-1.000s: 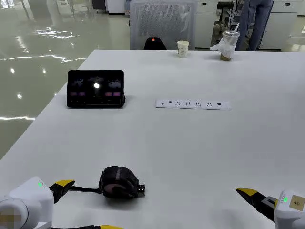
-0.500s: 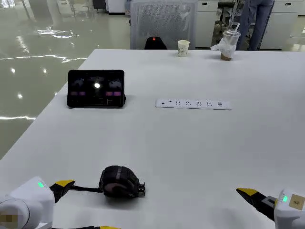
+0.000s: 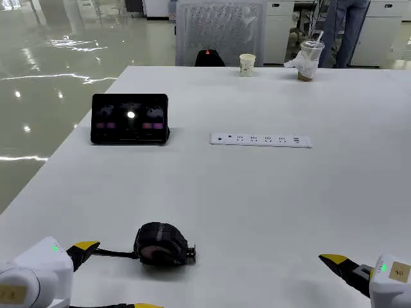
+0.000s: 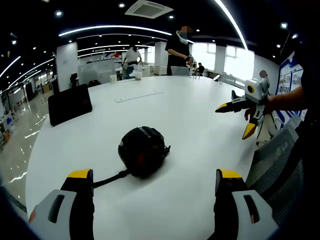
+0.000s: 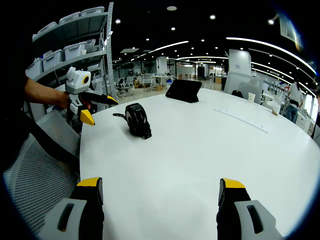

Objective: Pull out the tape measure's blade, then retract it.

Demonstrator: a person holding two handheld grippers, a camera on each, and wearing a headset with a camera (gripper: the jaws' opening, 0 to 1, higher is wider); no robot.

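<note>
A black tape measure [image 3: 160,244] lies on the white table [image 3: 257,192] near its front edge, a black wrist strap trailing from it to the left. My left gripper [image 4: 152,181] is open, its yellow-tipped jaws spread on either side of the tape measure [image 4: 143,150], a short way behind it. In the head view the left gripper [image 3: 103,276] sits at the bottom left beside the strap. My right gripper [image 5: 162,190] is open and holds nothing, well apart from the tape measure [image 5: 137,119]. The right gripper's upper fingertip [image 3: 333,260] pokes in at the bottom right of the head view.
A dark tablet [image 3: 129,119] stands at the back left and a white power strip [image 3: 260,139] lies mid-table. A paper cup [image 3: 246,64] and a lidded drink cup [image 3: 307,59] sit at the far edge, with a grey chair [image 3: 219,32] behind.
</note>
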